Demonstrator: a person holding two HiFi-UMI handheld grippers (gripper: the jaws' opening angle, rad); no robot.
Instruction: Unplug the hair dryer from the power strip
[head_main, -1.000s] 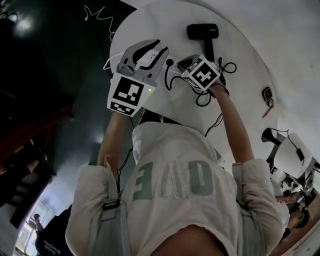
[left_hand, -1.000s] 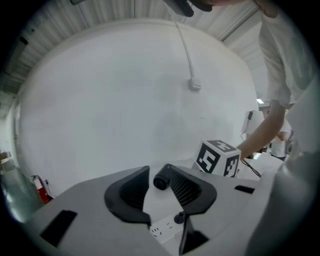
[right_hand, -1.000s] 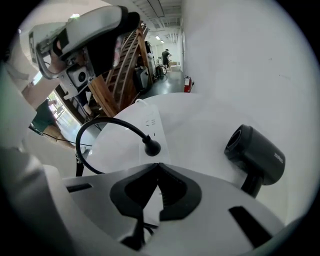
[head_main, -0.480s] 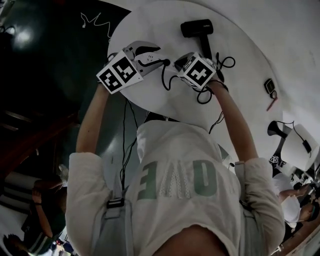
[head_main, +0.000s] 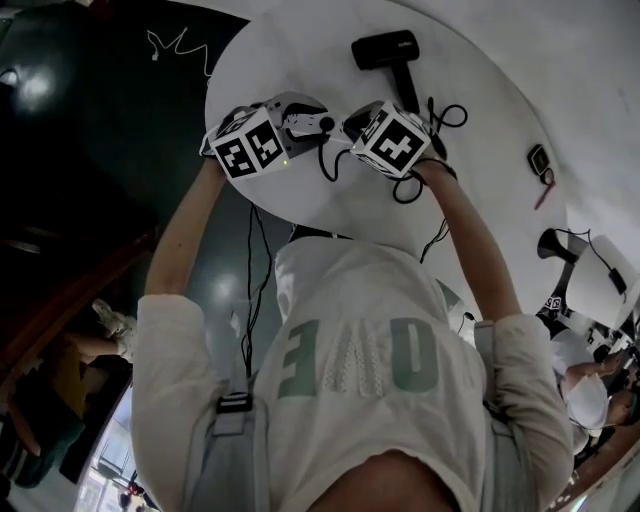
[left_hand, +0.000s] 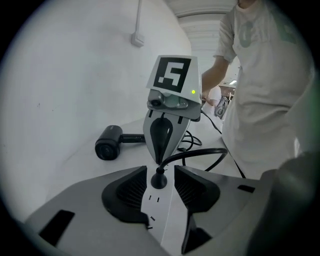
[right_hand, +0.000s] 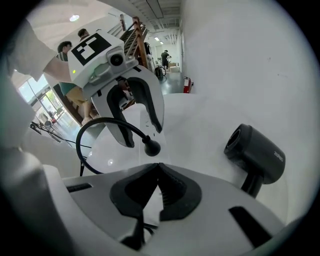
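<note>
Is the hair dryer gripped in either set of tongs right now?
No, the hair dryer lies on the white table, with nothing gripping it.

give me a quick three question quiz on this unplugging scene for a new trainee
1. True or false: the hair dryer lies on the table, held by neither gripper.
2. What stands between the jaw tips of the left gripper? A the plug, seated in the power strip; B the hair dryer; C nothing.
3. Do the jaw tips of the right gripper stand apart or together?

Key: 1 true. 2 A; the left jaws are opening and their pads do not press on the plug. 3 together.
</note>
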